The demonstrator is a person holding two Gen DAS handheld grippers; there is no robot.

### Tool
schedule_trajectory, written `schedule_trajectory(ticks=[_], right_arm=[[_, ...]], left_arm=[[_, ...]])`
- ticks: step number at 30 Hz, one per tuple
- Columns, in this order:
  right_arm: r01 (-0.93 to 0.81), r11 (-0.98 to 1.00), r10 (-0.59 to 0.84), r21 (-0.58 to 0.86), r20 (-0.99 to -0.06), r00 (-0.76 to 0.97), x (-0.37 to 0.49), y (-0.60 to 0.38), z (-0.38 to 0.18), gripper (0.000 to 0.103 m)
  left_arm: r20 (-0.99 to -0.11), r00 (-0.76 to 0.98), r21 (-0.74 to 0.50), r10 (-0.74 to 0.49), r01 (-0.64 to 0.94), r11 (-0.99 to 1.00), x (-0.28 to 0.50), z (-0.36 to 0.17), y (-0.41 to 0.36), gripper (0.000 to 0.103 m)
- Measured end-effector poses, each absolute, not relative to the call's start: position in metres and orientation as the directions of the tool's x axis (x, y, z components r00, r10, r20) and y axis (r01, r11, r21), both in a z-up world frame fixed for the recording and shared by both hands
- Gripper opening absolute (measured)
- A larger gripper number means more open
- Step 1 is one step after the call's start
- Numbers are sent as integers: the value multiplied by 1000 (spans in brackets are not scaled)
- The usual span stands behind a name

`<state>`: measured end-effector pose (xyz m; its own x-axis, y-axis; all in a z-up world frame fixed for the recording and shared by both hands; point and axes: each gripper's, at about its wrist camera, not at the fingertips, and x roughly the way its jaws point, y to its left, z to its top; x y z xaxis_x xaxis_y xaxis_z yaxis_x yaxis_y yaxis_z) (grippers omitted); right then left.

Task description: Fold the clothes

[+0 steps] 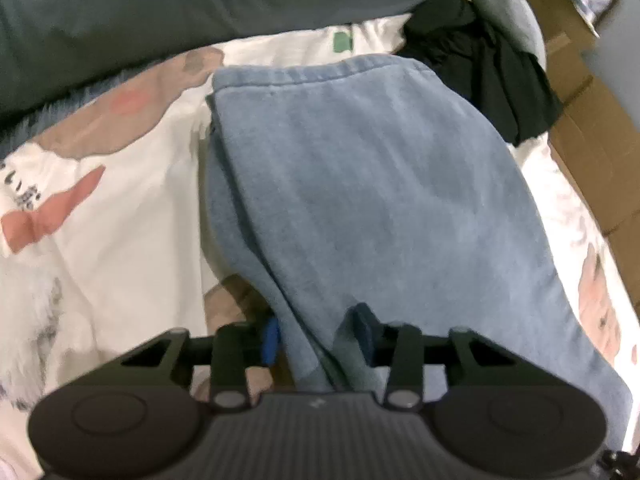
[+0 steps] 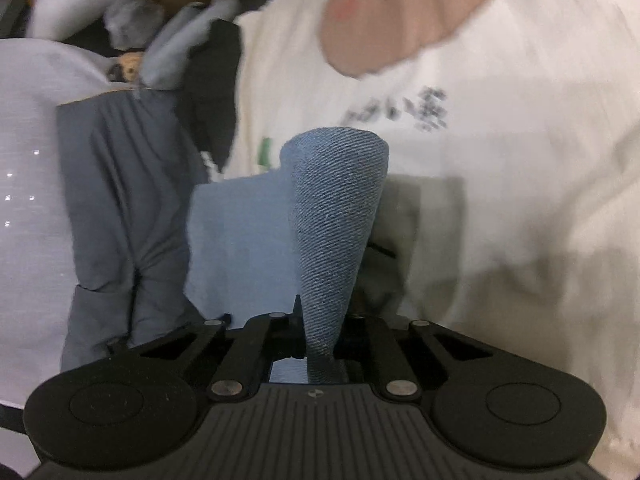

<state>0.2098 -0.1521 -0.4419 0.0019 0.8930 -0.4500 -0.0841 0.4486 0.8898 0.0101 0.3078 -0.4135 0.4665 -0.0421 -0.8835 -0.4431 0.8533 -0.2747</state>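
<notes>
Under everything lies the cream printed sheet [image 1: 132, 200], with pink and tan cartoon shapes and some dark lettering, and it fills most of what both my cameras see. Behind it in my left view runs a grey-green cushion [image 1: 200, 0], and a brown cardboard box [image 1: 580, 120] sits at the far right edge. The blue denim garment [image 1: 380, 184] is spread lengthwise on the sheet straight ahead of my left tongs [image 1: 320, 340], its stitched hem at the far end and its near end running down between my two fingers. Those left tongs stand at a middling gap with layers of denim between them; I cannot tell whether the pads actually press on the cloth. A crumpled black garment [image 1: 480, 64] lies just beyond the denim's far right corner. In my right view a grey garment [image 2: 120, 208] hangs at the left, beside a pale white cloth [image 2: 28, 160]. My right tongs [image 2: 320, 344] are pinched nearly closed on a fold of the denim, which rises from the fingers as a raised cone above the sheet, with more of the blue cloth lying flat just to its left.
</notes>
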Motion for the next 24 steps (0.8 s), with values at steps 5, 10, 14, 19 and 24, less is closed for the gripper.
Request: schedule_trajectory(ticks=[5,10,14,19,24], right_arm=[[-109,439,898,892,-440,16,233,-149,-411,6],[-129,454,890,882,-455,24,257,-152,-392,6],[-136,473,881,870,-470,54,275,-163,-387,6],[-135,505,863,853,-494,104,294,-183,-388,6],[-139,534,844,834,-516,147,306,-203,-381,6]], left_arm=[[-892,448,-287,-58,-465,837,12,-408,303,33],[-899,433,-297,-71,-482,824,16,-403,289,31],[-895,435,-331,-104,-489,807,16,-403,279,29],[-896,423,-345,-135,-472,811,20,-401,262,24],[-896,409,-366,-174,-456,812,20,-401,241,22]])
